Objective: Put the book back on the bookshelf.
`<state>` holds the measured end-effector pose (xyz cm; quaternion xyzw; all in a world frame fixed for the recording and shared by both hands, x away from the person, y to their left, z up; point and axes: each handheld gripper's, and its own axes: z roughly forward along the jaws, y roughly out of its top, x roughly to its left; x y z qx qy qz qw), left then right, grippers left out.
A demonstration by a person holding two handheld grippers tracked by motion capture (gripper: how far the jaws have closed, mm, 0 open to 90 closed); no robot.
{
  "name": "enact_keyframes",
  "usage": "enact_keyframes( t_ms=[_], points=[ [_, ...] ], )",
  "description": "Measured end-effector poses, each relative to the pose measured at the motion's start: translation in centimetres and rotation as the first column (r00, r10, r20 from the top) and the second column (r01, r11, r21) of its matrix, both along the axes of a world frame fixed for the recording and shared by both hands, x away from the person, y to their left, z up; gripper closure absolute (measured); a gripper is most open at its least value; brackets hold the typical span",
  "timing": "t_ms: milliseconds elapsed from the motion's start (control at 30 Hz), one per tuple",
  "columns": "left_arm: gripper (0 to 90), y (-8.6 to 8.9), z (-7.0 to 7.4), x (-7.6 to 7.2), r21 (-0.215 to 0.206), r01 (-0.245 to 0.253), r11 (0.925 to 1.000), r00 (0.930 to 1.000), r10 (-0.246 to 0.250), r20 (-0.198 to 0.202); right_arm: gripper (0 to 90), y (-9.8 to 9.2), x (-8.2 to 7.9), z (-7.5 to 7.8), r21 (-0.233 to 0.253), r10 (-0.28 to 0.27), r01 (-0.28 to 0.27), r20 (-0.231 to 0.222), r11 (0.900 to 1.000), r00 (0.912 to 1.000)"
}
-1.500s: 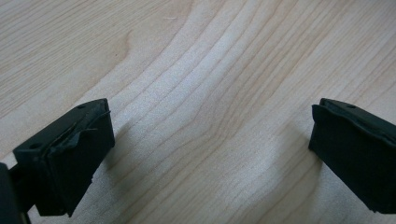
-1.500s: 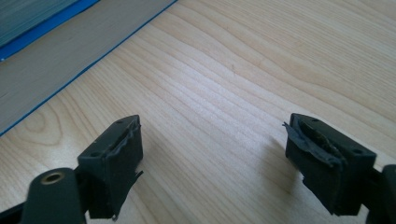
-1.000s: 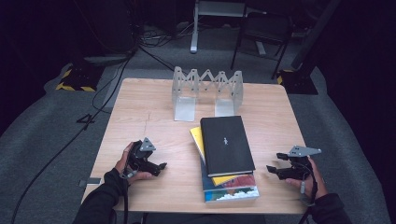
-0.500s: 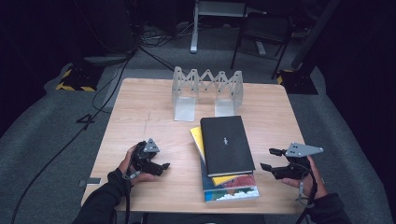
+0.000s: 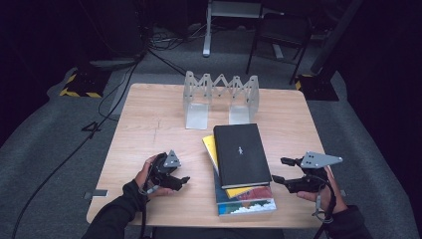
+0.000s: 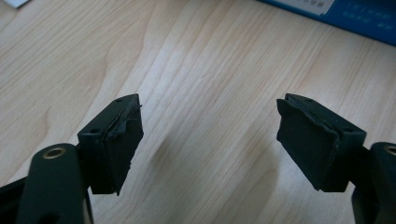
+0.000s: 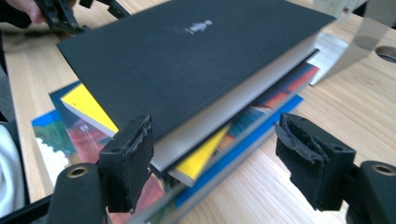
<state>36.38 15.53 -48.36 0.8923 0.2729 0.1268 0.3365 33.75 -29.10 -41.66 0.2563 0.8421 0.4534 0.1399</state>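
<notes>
While the right gripper (image 5: 278,170) has crept leftward over the past second until its tips sit just beside the near right corner of the book stack, its jaws stay spread wide and hold nothing; in the right gripper view (image 7: 215,161) they frame the corner of the black book (image 7: 187,65), one pad (image 7: 133,154) over the cover and the other clear of the edge. That suggests a grasp on the top book is being lined up, not yet made. The left gripper (image 5: 180,180), also empty and wide open over bare table (image 6: 196,70), has edged toward the stack's left side and hangs near it. The black book (image 5: 241,153) lies flat on top of a yellow book (image 5: 211,149) and a blue picture book (image 5: 246,201). Beyond them, near the far edge, stands the folding metal book rack (image 5: 221,97), empty, probably where the books belong.
</notes>
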Motion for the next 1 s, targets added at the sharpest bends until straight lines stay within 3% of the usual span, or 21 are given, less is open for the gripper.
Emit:
enact_keyframes(
  t_ms=[67, 167, 367, 533, 633, 833, 1000],
  points=[
    [26.3, -0.3, 0.3, 0.0, -0.009, 0.008, 0.9999, 0.9999, -0.008, 0.013, 27.5, 0.4, 0.2, 0.1, -0.008, -0.016, 0.016, 0.003, 1.0, 0.9999],
    [26.1, -0.8, 0.8, -0.1, -0.023, 0.013, 0.9997, 0.9994, -0.012, 0.033, 27.5, 0.5, 0.5, 0.2, 0.029, -0.014, 0.015, -0.018, 0.999, 0.9997],
    [26.1, -1.7, 1.7, -0.1, -0.031, 0.029, 0.9991, 0.9976, -0.027, 0.064, 27.5, 1.8, 0.3, 1.0, 0.001, 0.008, -0.008, -0.001, 1.0, 1.0],
    [26.1, -2.2, 2.2, 0.0, -0.043, 0.03, 0.9986, 0.9964, -0.026, 0.08, 25.5, 3.0, 1.0, 0.4, -0.018, 0.019, -0.02, -0.042, 1.0, 0.9989],
    [26.1, -2.8, 2.3, 0.2, -0.044, 0.035, 0.9984, 0.9949, -0.031, 0.096, 20.9, 3.3, 1.7, 0.1, 0.004, 0.023, -0.023, -0.08, 1.0, 0.9966],
    [26.1, -3.7, 2.7, 0.7, -0.05, 0.039, 0.998, 0.992, -0.032, 0.122, 11.8, 3.7, 3.5, -0.7, 0.055, 0.058, -0.049, -0.181, 0.997, 0.9818],
    [26.1, -3.9, 2.6, 1.0, -0.059, 0.036, 0.9976, 0.9928, -0.029, 0.116, 7.7, 4.1, 4.8, -1.2, 0.09, 0.099, -0.079, -0.251, 0.993, 0.963]
  ],
)
